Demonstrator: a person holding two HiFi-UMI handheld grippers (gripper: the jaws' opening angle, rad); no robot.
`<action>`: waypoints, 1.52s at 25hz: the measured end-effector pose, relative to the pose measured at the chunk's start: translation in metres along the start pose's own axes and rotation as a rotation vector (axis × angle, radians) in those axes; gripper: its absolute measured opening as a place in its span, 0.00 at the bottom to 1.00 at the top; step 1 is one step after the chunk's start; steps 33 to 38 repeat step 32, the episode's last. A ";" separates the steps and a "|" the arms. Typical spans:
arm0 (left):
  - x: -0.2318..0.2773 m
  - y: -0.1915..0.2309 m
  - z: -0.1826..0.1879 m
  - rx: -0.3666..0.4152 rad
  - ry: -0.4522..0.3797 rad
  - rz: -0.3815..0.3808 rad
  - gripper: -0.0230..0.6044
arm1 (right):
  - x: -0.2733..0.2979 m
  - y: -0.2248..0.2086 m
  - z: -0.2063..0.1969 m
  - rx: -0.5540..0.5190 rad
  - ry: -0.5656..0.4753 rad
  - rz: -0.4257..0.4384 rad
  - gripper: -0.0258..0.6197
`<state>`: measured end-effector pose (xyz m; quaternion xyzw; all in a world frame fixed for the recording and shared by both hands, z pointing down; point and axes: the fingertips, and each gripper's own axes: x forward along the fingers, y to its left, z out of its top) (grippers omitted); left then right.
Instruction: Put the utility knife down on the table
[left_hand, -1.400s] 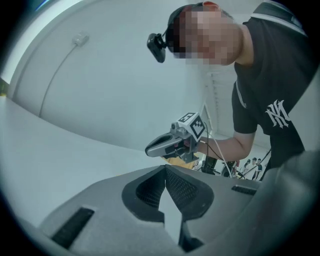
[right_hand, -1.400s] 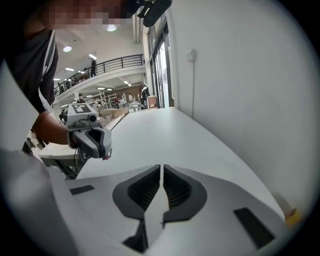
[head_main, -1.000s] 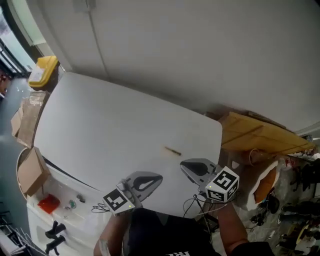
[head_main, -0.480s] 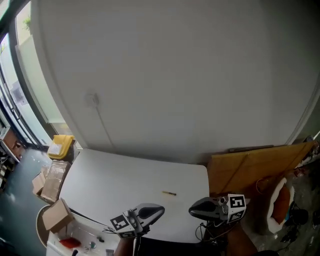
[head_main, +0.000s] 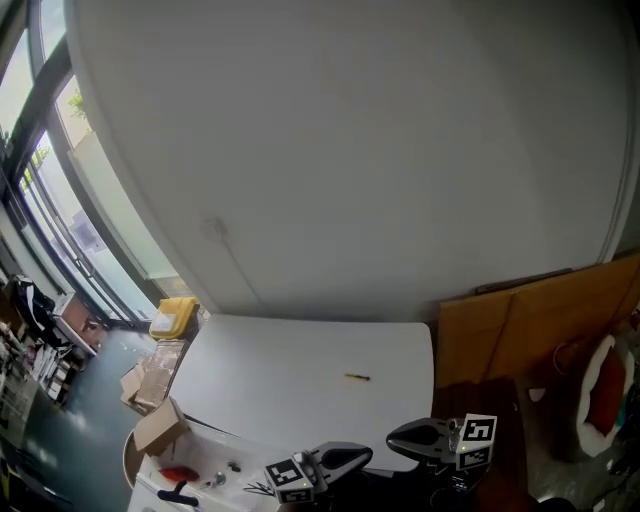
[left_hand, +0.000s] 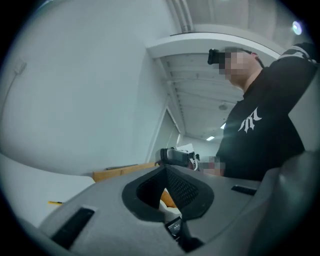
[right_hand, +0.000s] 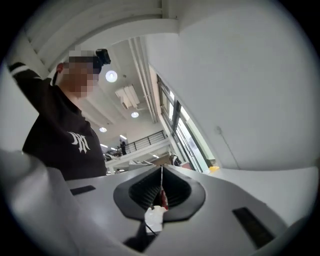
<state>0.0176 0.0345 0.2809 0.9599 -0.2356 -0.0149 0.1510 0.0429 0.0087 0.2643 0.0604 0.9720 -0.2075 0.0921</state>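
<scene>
The utility knife (head_main: 357, 377), small and yellow, lies on the white table (head_main: 270, 360) right of its middle. It also shows as a thin yellow sliver (left_hand: 56, 202) at the left of the left gripper view. My left gripper (head_main: 366, 456) hangs at the table's near edge, jaws shut with nothing between them. My right gripper (head_main: 392, 436) is just to its right, also shut and holding nothing. The two tips point toward each other, well short of the knife. In their own views, the left gripper (left_hand: 165, 169) and the right gripper (right_hand: 161, 169) aim up at the wall and the person.
A yellow box (head_main: 177, 317) sits past the table's far left corner, with cardboard boxes (head_main: 160, 425) on the floor below it. A wooden board (head_main: 530, 315) leans against the wall at the right. A red item (head_main: 178, 474) lies on a white surface at bottom left.
The head view has tilted up, so the table and both grippers sit lower and smaller in frame. The knife stays where it was. Both grippers remain shut.
</scene>
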 end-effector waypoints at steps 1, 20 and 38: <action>0.004 -0.012 -0.008 0.005 0.026 -0.002 0.04 | -0.006 0.010 -0.002 0.021 -0.031 0.036 0.05; -0.050 -0.063 -0.013 0.130 -0.013 0.006 0.04 | 0.002 0.083 -0.025 -0.086 -0.145 -0.152 0.04; -0.101 -0.050 -0.023 0.180 -0.008 -0.070 0.04 | 0.016 0.072 -0.010 -0.220 -0.186 -0.223 0.04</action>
